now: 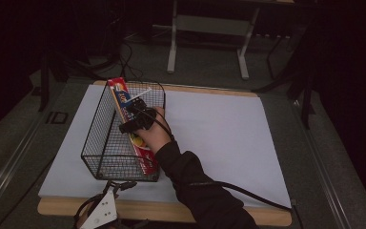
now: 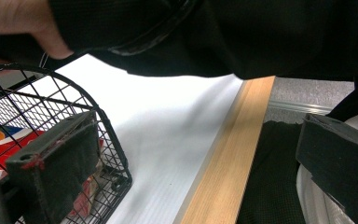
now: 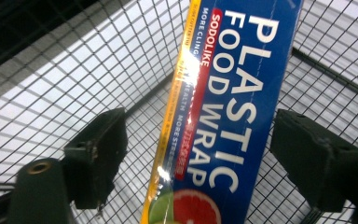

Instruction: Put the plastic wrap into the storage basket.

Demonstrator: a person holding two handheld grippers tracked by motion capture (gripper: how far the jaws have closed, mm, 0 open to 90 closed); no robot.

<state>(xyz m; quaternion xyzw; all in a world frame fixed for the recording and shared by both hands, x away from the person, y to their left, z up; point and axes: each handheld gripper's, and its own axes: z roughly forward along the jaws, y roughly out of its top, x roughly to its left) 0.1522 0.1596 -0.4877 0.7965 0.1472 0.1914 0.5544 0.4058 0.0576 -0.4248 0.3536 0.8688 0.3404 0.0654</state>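
- A long, narrow cardboard box of plastic food wrap [image 3: 233, 112] is seen inside a black wire basket [image 1: 100, 143], lying along the basket's right-hand wall with its far end propped up on the rim.
- The box is glossy, printed blue with white block letters, edged by a yellow and a red strip, and a cut grapefruit is pictured at its near end; in the high view its red end [image 1: 116, 85] is raised above the far rim.
- The basket is made of thin dark wire woven into a small square mesh, oblong with rounded corners and a thicker wire rim.
- The basket is set on a smooth white sheet [image 1: 228, 138] that covers most of the desk [image 1: 171, 212]; a pale wood edge with a fine grain is left bare along the near side.
- The right gripper [image 3: 198, 163] is held over the basket by a hand [image 1: 153, 136] in a dark knitted sleeve, and its jaws are spread wide to either side of the box, with a gap left on both sides; nothing is gripped.
- The jaws are blocky and faced with matt black, rubbery pads.
- The left gripper [image 2: 196, 163] is held at the desk's near edge, just beside the basket's near corner; its jaws are held wide apart with nothing between them, and the left pad is worn, with red flecks on its edges.
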